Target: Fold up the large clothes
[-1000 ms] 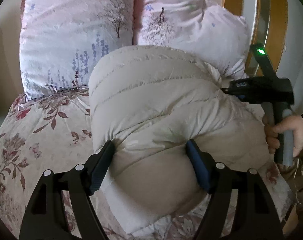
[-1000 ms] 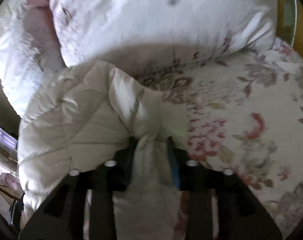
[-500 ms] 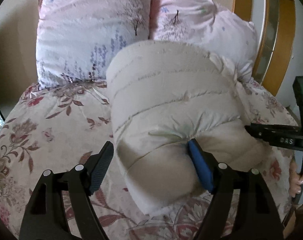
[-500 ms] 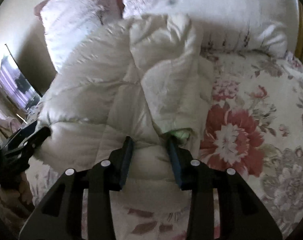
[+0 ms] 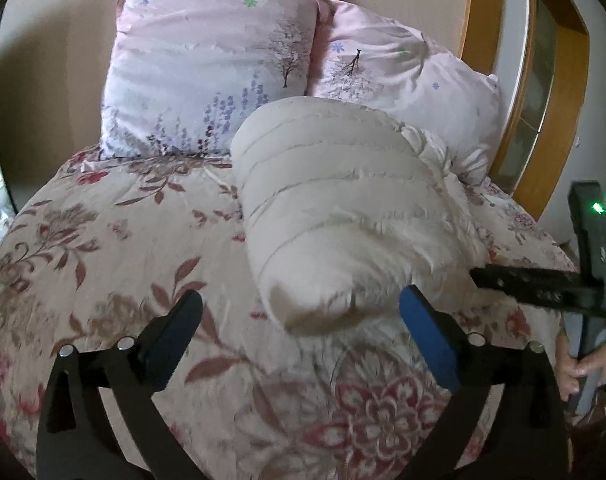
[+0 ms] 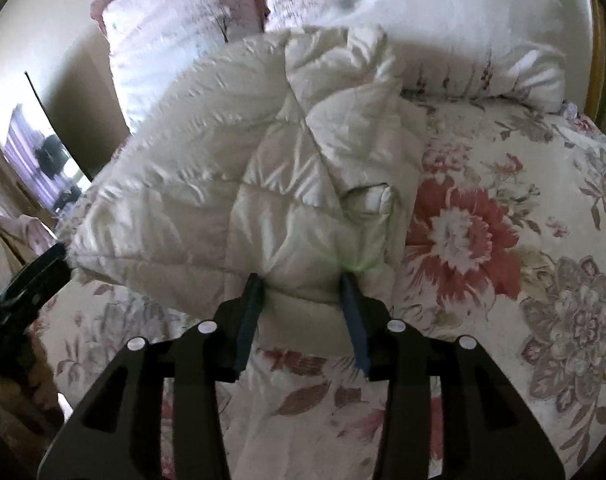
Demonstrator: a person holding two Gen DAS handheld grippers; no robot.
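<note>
While the folded cream puffer jacket is lying on the floral bedspread before two pillows, the left claw is opening wide, empty; the right claw is loosening, pinching its hem.

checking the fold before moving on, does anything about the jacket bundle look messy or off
Mostly tidy: the cream puffer jacket sits as a rolled bundle on the floral bedspread. One loose flap sticks up crumpled at the far end near the pillows, so that end looks unfinished. Nothing looks torn or spilled.
</note>
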